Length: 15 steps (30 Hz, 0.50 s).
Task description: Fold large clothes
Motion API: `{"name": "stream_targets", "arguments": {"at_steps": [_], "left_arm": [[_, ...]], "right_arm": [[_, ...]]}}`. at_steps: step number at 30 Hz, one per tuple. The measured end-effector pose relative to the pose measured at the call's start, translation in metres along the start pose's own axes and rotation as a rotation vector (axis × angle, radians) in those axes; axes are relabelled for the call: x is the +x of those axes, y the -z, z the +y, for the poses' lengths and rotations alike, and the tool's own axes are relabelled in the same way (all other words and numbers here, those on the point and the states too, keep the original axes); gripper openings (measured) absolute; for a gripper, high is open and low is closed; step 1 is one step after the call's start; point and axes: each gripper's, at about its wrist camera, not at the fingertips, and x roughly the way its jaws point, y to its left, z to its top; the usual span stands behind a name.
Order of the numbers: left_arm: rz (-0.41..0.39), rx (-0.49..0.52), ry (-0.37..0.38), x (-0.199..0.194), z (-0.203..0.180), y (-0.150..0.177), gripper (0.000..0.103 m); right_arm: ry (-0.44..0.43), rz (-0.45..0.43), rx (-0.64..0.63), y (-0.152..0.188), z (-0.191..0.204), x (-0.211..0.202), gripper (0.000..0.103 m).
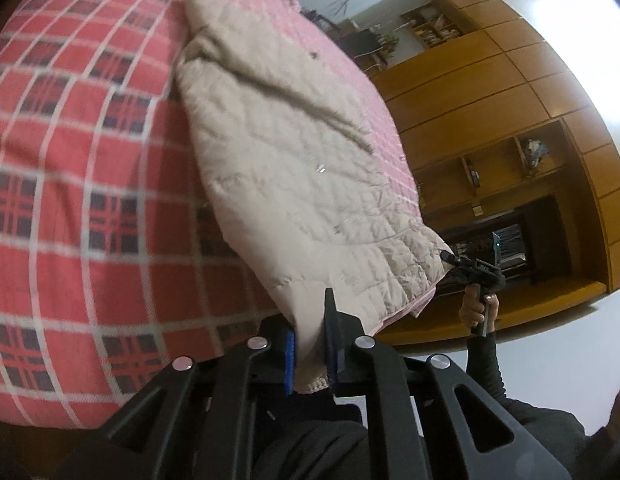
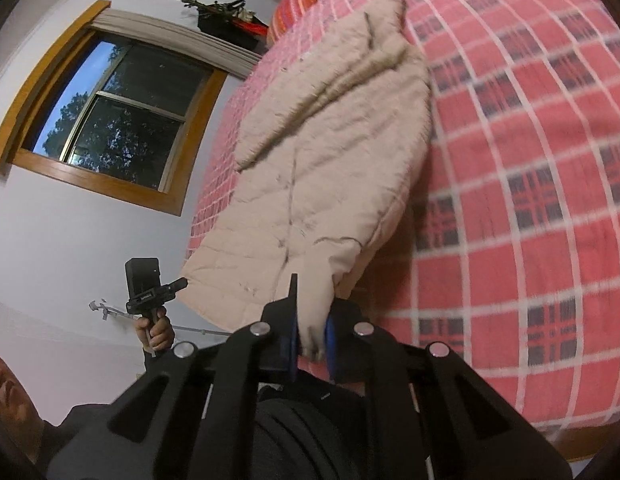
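We are gripping the beige quilted coat [image 1: 286,152] by its near hem with both tongs. Our left tongs [image 1: 310,344] are pinching a fold of the hem between the blue pads [image 1: 289,360], jaws narrowed onto the cloth. Our right tongs [image 2: 310,336] are doing the same at the other hem corner, cloth bunching between their pads [image 2: 331,352].

The coat is stretching away from both tongs, its far end lying on the red checked bedspread [image 1: 70,200] and its near end lifting clear of the bed edge. Ahead of the left tongs and to their left, the bedspread is lying broad and flat; the same open stretch is lying to the right of the right tongs [image 2: 529,200]. To the right of the left tongs, past the bed edge, a wooden cupboard wall [image 1: 509,100] is standing well apart. To the left of the right tongs, a window [image 2: 122,120] is sitting in a pale wall.

Each hand [image 1: 475,308] is wrapping a handle from below, the sleeve [image 1: 485,364] dark; the left hand [image 2: 154,332] is showing likewise.
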Motion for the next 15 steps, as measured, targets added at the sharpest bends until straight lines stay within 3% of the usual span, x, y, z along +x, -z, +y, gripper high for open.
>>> {"name": "stream_targets", "arguments": {"at_steps": [15], "left_arm": [[-0.079,0.049,-0.037,-0.021,-0.018,-0.106,0.011]], "right_arm": [[0.045,-0.076,-0.059,-0.093,0.038,-0.001,0.009]]}}
